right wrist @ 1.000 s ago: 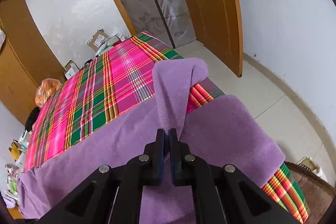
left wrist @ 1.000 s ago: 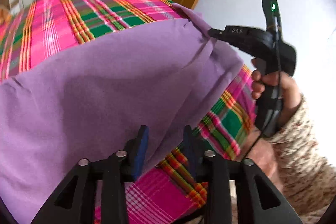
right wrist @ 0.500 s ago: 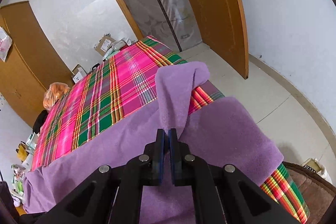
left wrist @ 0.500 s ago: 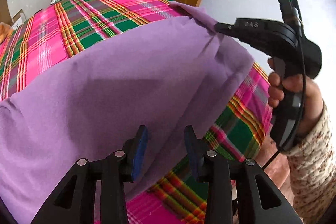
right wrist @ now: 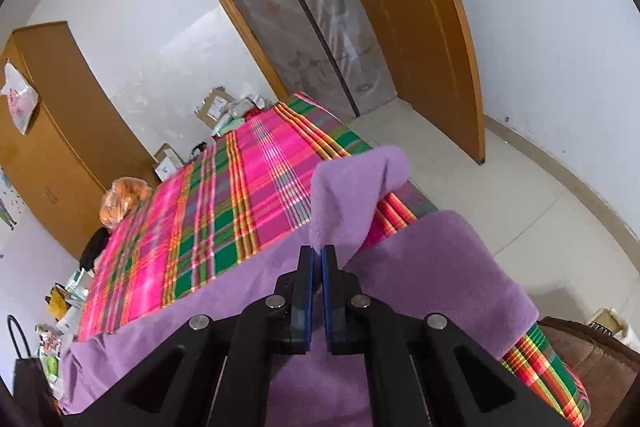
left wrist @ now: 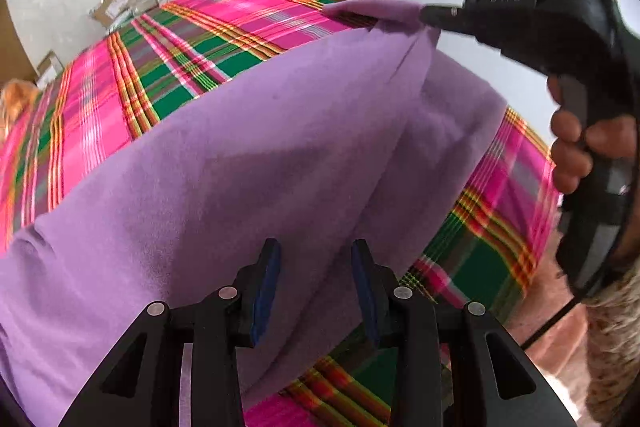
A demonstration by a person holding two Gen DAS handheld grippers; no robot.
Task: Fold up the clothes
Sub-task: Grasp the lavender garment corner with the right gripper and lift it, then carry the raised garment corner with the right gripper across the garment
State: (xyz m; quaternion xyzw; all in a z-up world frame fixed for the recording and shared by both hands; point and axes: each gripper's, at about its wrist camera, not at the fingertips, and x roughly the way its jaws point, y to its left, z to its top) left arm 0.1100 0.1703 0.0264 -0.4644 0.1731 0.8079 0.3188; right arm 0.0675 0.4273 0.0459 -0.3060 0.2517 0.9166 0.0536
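Observation:
A large purple fleece garment (left wrist: 240, 163) lies spread over the near part of a bed with a pink and green plaid cover (left wrist: 100, 99). My right gripper (right wrist: 318, 251) is shut on a corner of the purple garment (right wrist: 352, 195) and holds it lifted, so the cloth tents up from the bed. The left wrist view shows that same right gripper (left wrist: 430, 15) at the upper right, held by a hand (left wrist: 576, 147). My left gripper (left wrist: 316, 255) hovers open over the garment's near edge, its blue pads apart with nothing pinched between them.
A wooden door (right wrist: 420, 27) and a plastic-covered doorway (right wrist: 304, 7) stand beyond the bed. Cardboard boxes (right wrist: 216, 107) and an orange bag (right wrist: 120, 199) sit past the bed's far end. A wardrobe (right wrist: 48, 131) stands at the left. A brown cushion (right wrist: 588, 359) lies at the lower right.
The right gripper has raised the pinched corner a little. The left gripper has slid across from over the garment's right edge and the bare plaid cover to over its purple cloth, still open.

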